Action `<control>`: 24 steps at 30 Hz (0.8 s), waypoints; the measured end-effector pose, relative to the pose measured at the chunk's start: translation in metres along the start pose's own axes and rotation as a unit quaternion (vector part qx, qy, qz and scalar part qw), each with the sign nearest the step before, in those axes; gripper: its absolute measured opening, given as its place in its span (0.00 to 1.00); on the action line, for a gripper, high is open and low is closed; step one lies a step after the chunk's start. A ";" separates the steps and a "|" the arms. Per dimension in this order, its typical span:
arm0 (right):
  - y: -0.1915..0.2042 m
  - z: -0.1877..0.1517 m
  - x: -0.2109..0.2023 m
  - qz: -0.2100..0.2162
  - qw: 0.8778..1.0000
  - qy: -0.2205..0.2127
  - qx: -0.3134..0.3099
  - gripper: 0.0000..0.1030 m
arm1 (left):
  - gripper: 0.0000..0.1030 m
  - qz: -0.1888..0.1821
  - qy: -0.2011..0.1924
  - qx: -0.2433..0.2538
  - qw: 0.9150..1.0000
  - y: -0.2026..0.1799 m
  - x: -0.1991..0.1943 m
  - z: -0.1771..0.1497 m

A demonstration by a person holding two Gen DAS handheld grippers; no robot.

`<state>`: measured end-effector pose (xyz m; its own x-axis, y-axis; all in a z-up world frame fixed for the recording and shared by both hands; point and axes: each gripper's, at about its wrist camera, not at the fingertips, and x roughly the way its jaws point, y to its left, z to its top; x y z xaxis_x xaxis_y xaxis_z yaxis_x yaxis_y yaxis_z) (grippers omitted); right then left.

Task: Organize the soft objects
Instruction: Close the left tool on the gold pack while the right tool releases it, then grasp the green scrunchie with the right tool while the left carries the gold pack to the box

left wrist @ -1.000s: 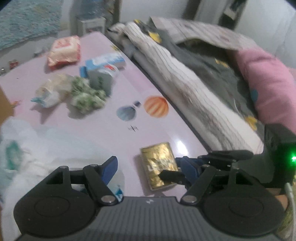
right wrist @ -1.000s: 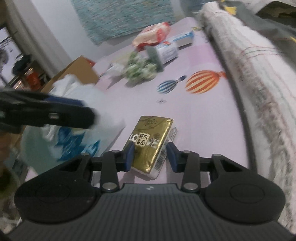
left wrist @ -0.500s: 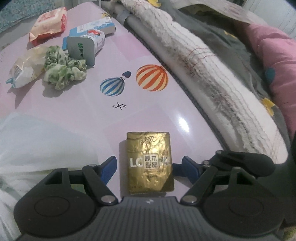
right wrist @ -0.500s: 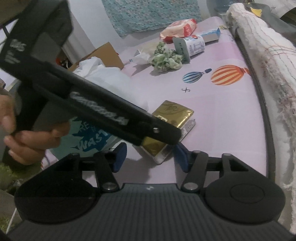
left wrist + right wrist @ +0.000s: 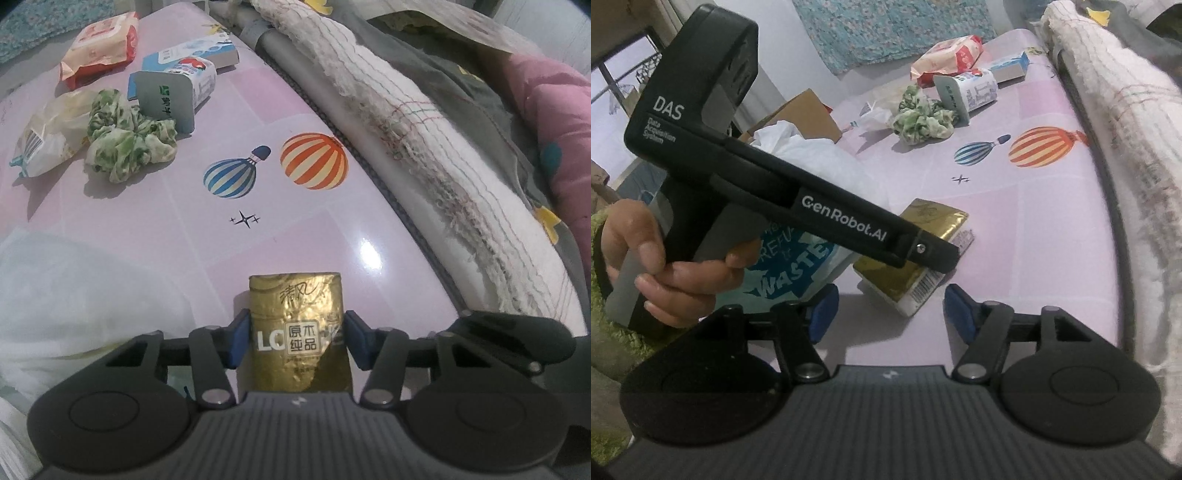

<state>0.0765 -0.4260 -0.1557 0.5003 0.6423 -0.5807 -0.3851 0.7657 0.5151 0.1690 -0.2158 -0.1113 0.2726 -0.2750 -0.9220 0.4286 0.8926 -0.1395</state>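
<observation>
A gold tissue pack point(image 5: 297, 332) lies on the pink table point(image 5: 295, 236) near its front edge. My left gripper point(image 5: 297, 338) is shut on it, a blue pad on each side. In the right wrist view the pack point(image 5: 916, 254) lies under the left gripper's black body point(image 5: 812, 214), held by a hand. My right gripper point(image 5: 890, 310) is open and empty, just short of the pack. A green scrunchie point(image 5: 129, 142) lies at the far left.
A white plastic bag point(image 5: 74, 295) with blue print sits at the left. A red wipes pack point(image 5: 101, 48), a blue-white carton point(image 5: 177, 85) and a crumpled wrapper point(image 5: 48, 136) lie at the far end. Folded blankets point(image 5: 443, 147) line the right edge.
My left gripper has moved over the gold pack and closed on it. My right gripper has let go of the pack, opened and drawn back.
</observation>
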 end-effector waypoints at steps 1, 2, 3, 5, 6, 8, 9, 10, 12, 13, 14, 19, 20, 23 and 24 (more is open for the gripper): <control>0.000 0.002 -0.003 -0.006 1.000 -0.001 -0.001 0.65 | 0.52 -0.001 -0.003 -0.003 1.000 0.001 -0.001 0.000; 0.000 0.004 -0.008 -0.014 1.000 0.000 -0.002 0.65 | 0.52 -0.002 -0.007 -0.004 1.000 0.002 -0.004 0.000; 0.000 0.006 -0.013 -0.022 1.000 -0.002 -0.003 0.66 | 0.52 -0.004 -0.012 -0.006 1.000 0.003 -0.007 0.001; 0.001 0.009 -0.029 -0.042 0.999 -0.011 -0.012 0.67 | 0.51 -0.013 -0.029 -0.009 0.999 0.005 -0.017 0.001; 0.001 0.010 -0.039 -0.053 0.998 -0.018 -0.015 0.68 | 0.51 -0.018 -0.039 -0.011 0.999 0.006 -0.023 0.001; 0.001 0.014 -0.061 -0.075 0.996 -0.038 -0.018 0.71 | 0.51 -0.027 -0.062 -0.015 0.998 0.008 -0.038 0.002; 0.001 0.016 -0.072 -0.081 0.995 -0.050 -0.017 0.71 | 0.51 -0.032 -0.075 -0.018 0.997 0.009 -0.047 0.002; -0.001 0.019 -0.083 -0.083 0.994 -0.064 -0.012 0.73 | 0.51 -0.036 -0.086 -0.021 0.995 0.009 -0.055 0.002; -0.005 0.027 -0.103 -0.078 0.992 -0.094 0.001 0.75 | 0.51 -0.042 -0.110 -0.027 0.993 0.013 -0.072 0.002; -0.006 0.033 -0.109 -0.075 0.991 -0.108 0.006 0.76 | 0.51 -0.045 -0.124 -0.032 0.991 0.016 -0.083 0.001; -0.007 0.039 -0.114 -0.074 0.990 -0.120 0.008 0.76 | 0.51 -0.048 -0.135 -0.036 0.989 0.018 -0.091 0.000; -0.008 0.085 -0.095 -0.071 0.987 -0.143 0.010 0.77 | 0.51 -0.044 -0.194 -0.071 0.978 0.042 -0.138 -0.007; -0.010 0.097 -0.084 -0.058 0.988 -0.142 0.015 0.77 | 0.51 -0.037 -0.204 -0.078 0.975 0.048 -0.147 -0.010; -0.012 0.128 -0.044 -0.023 0.991 -0.127 0.027 0.77 | 0.51 -0.010 -0.232 -0.103 0.967 0.068 -0.169 -0.019; -0.011 0.137 -0.028 -0.018 0.992 -0.118 0.028 0.77 | 0.51 -0.001 -0.239 -0.111 0.965 0.075 -0.176 -0.022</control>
<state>0.1730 -0.4568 -0.0583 0.6832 0.5839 -0.4385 -0.3238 0.7805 0.5347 0.1341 -0.0923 0.0320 0.6607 -0.3619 -0.6576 0.2482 0.9322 -0.2636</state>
